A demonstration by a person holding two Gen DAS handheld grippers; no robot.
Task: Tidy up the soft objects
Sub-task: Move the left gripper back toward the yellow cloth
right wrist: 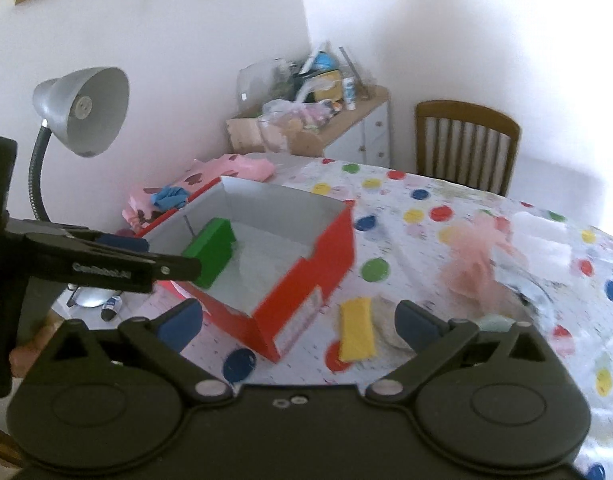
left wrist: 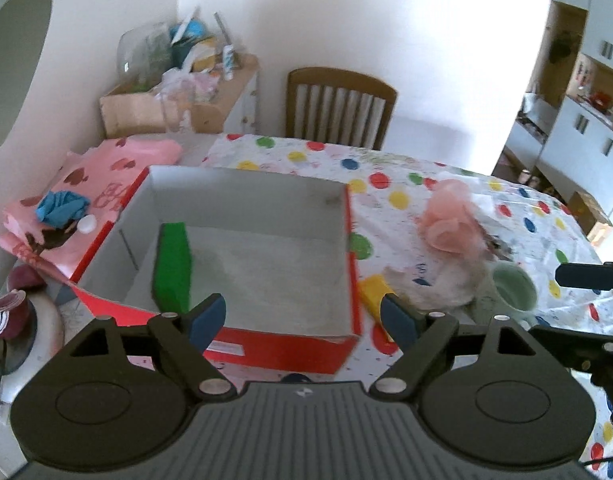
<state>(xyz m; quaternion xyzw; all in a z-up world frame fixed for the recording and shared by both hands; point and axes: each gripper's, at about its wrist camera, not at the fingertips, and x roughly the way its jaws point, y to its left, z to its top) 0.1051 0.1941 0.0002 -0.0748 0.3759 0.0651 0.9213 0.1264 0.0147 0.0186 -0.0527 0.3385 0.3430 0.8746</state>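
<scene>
A red cardboard box (left wrist: 348,256) (right wrist: 302,280) with a white inside stands on the dotted tablecloth. A green sponge (left wrist: 172,268) (right wrist: 212,252) stands on edge inside it, against the left wall. A yellow sponge (left wrist: 374,290) (right wrist: 356,330) lies on the cloth right of the box, next to a whitish cloth (left wrist: 438,288) (right wrist: 386,320) and a pink fabric flower (left wrist: 450,220) (right wrist: 472,264). My left gripper (left wrist: 302,320) is open and empty above the box's near edge. My right gripper (right wrist: 298,320) is open and empty, near the box's right corner.
A mint cup (left wrist: 514,286) sits right of the whitish cloth. A pink bag (left wrist: 106,176) with a blue rag (left wrist: 62,208) lies left of the box. A grey desk lamp (right wrist: 82,112) stands at the left. A wooden chair (left wrist: 340,106) is behind the table.
</scene>
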